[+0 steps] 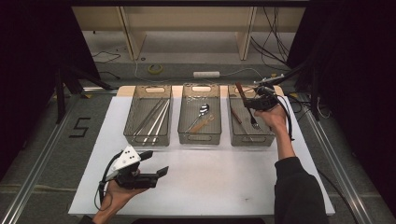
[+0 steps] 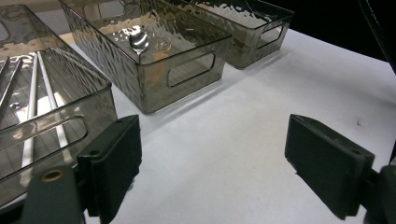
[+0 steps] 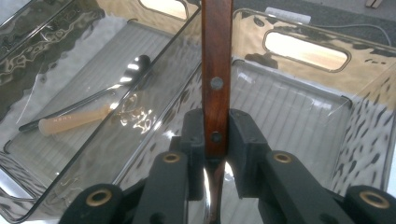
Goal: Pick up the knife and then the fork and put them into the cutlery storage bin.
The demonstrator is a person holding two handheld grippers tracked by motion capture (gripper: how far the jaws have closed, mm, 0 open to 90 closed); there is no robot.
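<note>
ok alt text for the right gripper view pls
The right gripper clamps a wooden-handled utensil upright over a smoky clear bin. In the neighbouring bin at left lies a spoon.

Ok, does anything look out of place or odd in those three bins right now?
Nothing spilled or damaged. The only thing off its resting place is the wooden-handled utensil, clamped in the right gripper and standing up over the right bin. The chopsticks and spoon lie tidily in their bins.

Black claws (image 1: 156,163), brass-coloured rivets, grey triangular plate, black sleeve (image 1: 294,186)
</note>
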